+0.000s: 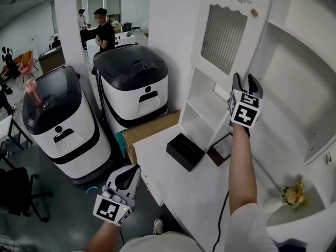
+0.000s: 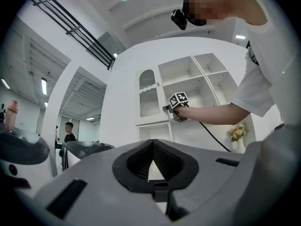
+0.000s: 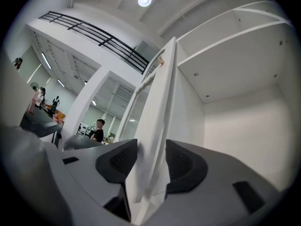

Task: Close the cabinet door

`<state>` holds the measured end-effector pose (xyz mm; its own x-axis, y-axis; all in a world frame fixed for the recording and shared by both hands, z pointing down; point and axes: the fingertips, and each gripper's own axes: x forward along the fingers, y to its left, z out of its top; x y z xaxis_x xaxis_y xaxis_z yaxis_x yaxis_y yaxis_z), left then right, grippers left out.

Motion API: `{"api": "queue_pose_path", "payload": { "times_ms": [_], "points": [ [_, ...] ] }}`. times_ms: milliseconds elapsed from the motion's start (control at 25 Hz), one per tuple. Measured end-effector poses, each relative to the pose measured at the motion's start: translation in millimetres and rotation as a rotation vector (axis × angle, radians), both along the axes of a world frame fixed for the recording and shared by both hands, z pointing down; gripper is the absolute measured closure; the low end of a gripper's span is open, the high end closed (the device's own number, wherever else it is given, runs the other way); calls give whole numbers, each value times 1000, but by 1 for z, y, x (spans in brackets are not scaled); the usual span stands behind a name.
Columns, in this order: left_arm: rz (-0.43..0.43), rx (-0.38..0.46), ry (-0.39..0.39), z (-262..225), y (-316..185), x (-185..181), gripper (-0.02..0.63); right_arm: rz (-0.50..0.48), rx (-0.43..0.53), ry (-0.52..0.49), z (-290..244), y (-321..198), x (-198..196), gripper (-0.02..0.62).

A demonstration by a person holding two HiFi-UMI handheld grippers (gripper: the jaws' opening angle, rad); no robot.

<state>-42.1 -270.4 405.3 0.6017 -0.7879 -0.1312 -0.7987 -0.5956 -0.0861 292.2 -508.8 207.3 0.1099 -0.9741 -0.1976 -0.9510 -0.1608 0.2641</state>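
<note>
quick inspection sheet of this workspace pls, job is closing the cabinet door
surface: white tabletop, mostly bare
job's things: cabinet door stands open, with its knob near the top
clutter: black box and dark frame near the shelves; flowers in a white vase further right
grippers: right gripper shut on the cabinet door's edge; left gripper shut and empty, low beside the table
cables: black cable hangs below the right arm
surroundings: two white and black machines, cardboard box, people in the background
</note>
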Motion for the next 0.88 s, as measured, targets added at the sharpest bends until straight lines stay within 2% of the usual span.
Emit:
{"api": "queue_pose_path", "payload": {
  "times_ms": [40,80,200,520,880],
  "points": [
    [-1,-2,-1,1,1,0,601,-13,10,-6,2,6,-3,433],
    [-2,-2,-1,1,3,-1,601,-25,19,-9,4,12,-6,496],
    [-6,1,3,1,5,-5,601,-70,44,-16,10,31,-19,594],
    [-57,2,18,0,18,-35,601,-210,66,-29,13,68,-63,597],
    [-139,31,45,-13,38,-81,601,-391,144,-63,-4,131,-118,597]
  ]
}}
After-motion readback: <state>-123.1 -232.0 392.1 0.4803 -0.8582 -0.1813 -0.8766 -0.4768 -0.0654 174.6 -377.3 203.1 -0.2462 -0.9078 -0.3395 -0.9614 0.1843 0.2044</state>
